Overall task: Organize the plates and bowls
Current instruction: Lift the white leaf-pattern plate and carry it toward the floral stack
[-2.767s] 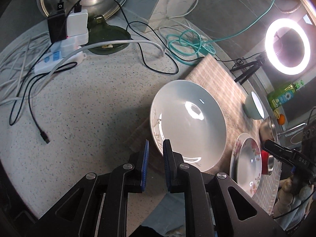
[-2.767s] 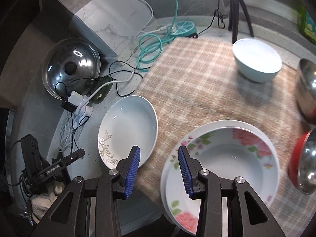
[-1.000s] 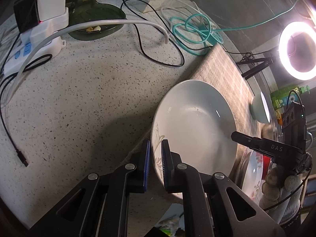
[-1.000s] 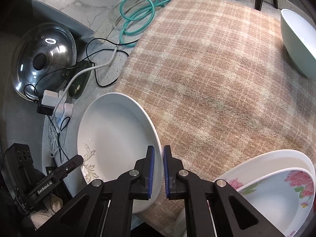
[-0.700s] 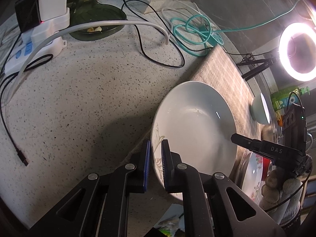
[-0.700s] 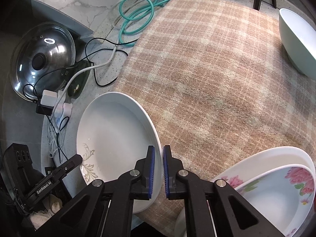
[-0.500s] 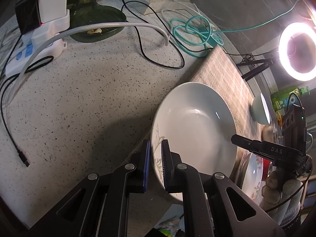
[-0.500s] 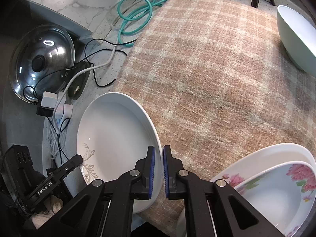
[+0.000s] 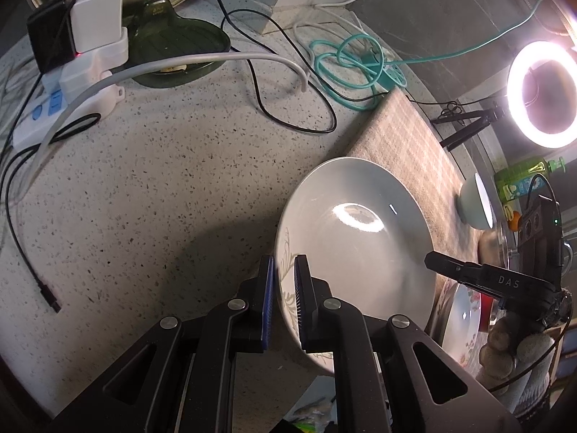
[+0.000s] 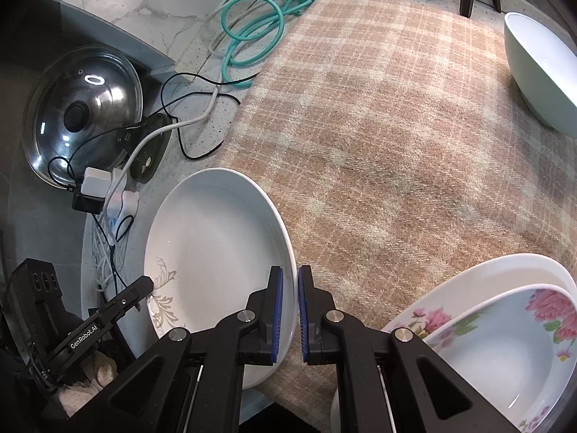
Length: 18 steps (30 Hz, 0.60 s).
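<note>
Glossy white plate (image 9: 360,231) — speckled stone counter (image 9: 162,180)

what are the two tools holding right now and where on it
Both hold the white plate by its rim: the left tool at the leaf-patterned edge, the right tool at the opposite edge.

White lettering reading "DAS" marks the black arm of the right gripper (image 9: 465,270) as seen from the left wrist camera, while "GenRobot.AI" runs along the black arm of the left gripper (image 10: 144,288) in the right wrist view.
</note>
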Motion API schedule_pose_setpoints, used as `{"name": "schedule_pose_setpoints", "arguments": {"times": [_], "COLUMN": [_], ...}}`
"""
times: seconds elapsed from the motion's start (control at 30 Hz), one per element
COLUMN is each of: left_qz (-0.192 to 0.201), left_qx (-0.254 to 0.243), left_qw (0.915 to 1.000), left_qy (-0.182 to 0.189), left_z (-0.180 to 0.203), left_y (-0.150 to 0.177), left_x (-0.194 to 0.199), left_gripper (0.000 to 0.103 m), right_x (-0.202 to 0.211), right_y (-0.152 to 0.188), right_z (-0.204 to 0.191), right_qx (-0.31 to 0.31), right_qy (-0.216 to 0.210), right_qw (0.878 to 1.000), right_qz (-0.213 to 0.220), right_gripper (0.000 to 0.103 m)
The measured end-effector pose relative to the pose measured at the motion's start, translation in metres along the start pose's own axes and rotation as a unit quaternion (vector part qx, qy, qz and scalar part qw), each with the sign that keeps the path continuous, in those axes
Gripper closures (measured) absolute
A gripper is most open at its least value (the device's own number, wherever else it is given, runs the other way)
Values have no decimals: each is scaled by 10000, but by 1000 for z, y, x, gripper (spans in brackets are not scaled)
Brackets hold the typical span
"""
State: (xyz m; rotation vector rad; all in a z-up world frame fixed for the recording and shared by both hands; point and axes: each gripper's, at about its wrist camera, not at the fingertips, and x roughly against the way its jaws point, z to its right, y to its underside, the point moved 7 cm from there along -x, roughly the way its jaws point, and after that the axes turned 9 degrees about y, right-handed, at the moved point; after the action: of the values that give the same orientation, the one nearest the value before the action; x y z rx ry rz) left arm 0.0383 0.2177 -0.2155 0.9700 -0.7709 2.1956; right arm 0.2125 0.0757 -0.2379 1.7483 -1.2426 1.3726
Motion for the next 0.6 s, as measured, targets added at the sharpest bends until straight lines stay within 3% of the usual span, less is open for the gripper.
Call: {"name": "schedule_pose_setpoints", "arguments": {"times": [0.6], "left_qz": [155], "left_qx": [-288], "left_qw": [9992], "left_qy": [251], "left_z": [32], "left_y": [-13], "left_x": [15], "left_gripper": [94], "right_x": [38], "right_y": [2], "right_z": [10], "right_qx": [-168], "right_qy": [-113], "right_qw": [9992], "right_qz": [334], "right_gripper": [95]}}
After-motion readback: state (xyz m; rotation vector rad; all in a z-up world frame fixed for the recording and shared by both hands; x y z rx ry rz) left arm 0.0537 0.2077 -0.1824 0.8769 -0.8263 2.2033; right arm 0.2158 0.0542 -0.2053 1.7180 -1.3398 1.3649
